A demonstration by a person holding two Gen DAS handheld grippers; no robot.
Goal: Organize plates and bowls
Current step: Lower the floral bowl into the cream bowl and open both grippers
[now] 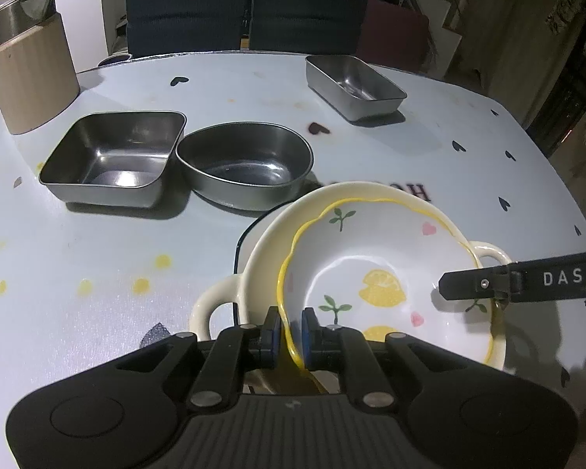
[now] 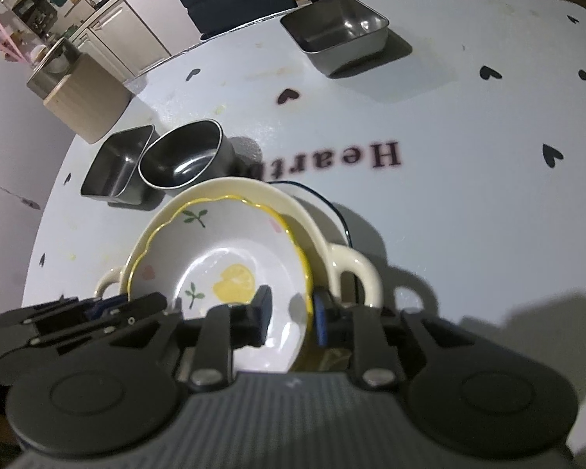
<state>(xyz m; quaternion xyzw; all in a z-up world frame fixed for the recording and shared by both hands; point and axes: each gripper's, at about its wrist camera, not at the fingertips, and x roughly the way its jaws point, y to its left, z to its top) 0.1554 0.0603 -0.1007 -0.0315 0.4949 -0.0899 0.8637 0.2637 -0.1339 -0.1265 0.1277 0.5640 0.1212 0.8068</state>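
Observation:
A scalloped, yellow-rimmed plate with a lemon print (image 1: 371, 258) (image 2: 222, 250) lies tilted inside a cream two-handled bowl (image 1: 261, 258) (image 2: 312, 215). The bowl rests on a dark-rimmed white plate (image 1: 250, 234) (image 2: 332, 207). My left gripper (image 1: 291, 336) (image 2: 105, 303) is shut on the lemon plate's near rim, its blue pads pressing both sides. My right gripper (image 2: 291, 314) straddles the opposite rim with its jaws apart; the inner pad (image 2: 263, 312) stands clear of the plate. One of its fingers (image 1: 472, 285) reaches over the plate in the left wrist view.
On the white heart-print table (image 1: 97, 273) stand a square steel tray (image 1: 113, 156), an oval steel bowl (image 1: 246, 164) and, farther back, a rectangular steel tray (image 1: 355, 86). A beige cylinder holding a steel pot (image 1: 31, 74) stands far left. Dark chairs (image 1: 187, 15) line the far edge.

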